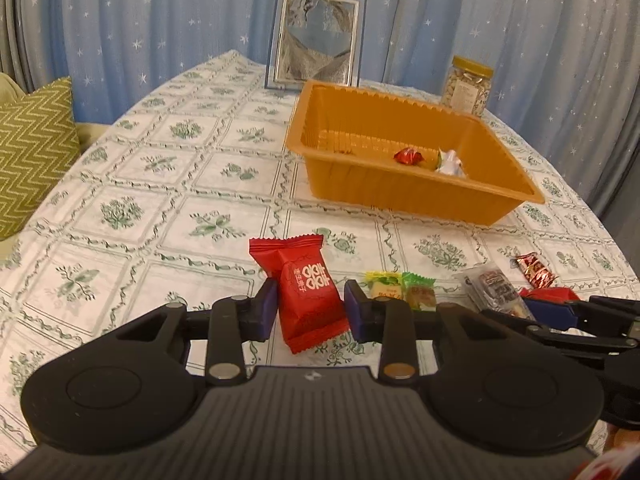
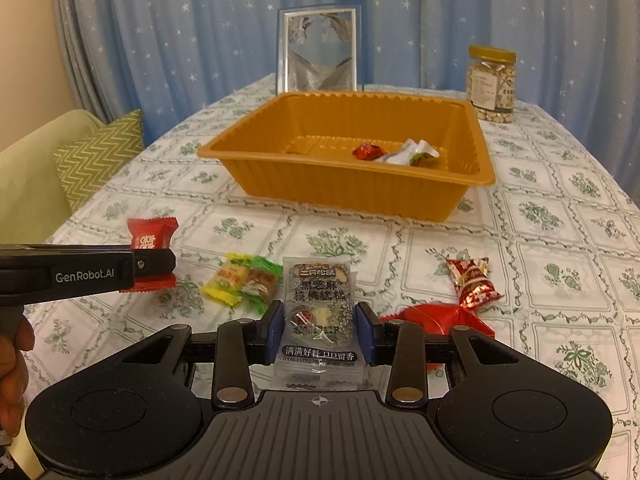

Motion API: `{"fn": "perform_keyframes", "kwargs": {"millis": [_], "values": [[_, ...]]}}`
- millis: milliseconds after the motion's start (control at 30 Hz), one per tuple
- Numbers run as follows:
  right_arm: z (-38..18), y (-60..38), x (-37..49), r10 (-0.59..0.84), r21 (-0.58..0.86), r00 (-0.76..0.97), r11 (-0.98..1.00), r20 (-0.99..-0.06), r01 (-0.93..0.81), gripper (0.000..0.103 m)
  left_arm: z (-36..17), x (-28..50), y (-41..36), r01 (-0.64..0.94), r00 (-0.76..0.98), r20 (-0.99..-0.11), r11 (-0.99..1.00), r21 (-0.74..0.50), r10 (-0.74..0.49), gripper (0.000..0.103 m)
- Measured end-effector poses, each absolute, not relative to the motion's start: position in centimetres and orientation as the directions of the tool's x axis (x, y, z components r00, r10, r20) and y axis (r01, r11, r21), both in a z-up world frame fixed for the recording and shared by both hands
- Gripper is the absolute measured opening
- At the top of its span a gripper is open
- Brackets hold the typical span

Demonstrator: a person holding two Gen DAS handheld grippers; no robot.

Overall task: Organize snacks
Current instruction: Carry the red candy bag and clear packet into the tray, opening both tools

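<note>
My left gripper (image 1: 310, 308) is shut on a red snack packet (image 1: 306, 290), its blue pads touching both sides. In the right wrist view the same red packet (image 2: 152, 236) shows above and below the left gripper's fingers (image 2: 156, 261). My right gripper (image 2: 320, 330) is shut on a clear packet of dark cake (image 2: 318, 312), which lies flat on the tablecloth. The orange tray (image 1: 416, 178) (image 2: 340, 194) stands farther back and holds a small red candy (image 2: 366, 151) and a white packet (image 2: 412, 152).
Between the grippers lie a yellow packet (image 2: 226, 280) and a green one (image 2: 262, 280). Right of my right gripper are a red foil packet (image 2: 436, 318) and a red-and-gold candy (image 2: 472, 282). A nut jar (image 2: 492, 84) and a picture frame (image 2: 320, 50) stand behind the tray.
</note>
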State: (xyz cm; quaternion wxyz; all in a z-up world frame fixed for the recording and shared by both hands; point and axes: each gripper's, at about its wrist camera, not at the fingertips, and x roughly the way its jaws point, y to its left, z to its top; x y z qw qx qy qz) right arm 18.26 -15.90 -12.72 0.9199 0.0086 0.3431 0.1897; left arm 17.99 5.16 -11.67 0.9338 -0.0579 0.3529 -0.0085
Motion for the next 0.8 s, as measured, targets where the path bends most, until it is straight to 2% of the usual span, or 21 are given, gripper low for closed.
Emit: {"fn": "perform_keyframes", "kwargs": {"millis": [433, 800], "values": [[-9.4, -16.4, 18.7, 0.346, 0.159, 0.770, 0.937, -0.537, -0.310, 0.038, -8.4, 18.9, 4.0, 0.047, 0.794, -0.600, 0.993, -0.107, -0.102, 0.032], [-5.8, -17.4, 23.1, 0.342, 0.172, 0.811, 0.940, -0.476, -0.295, 0.038, -5.8, 24.1, 2.9, 0.124, 0.819, -0.555, 0.990, -0.071, -0.142, 0.032]]}}
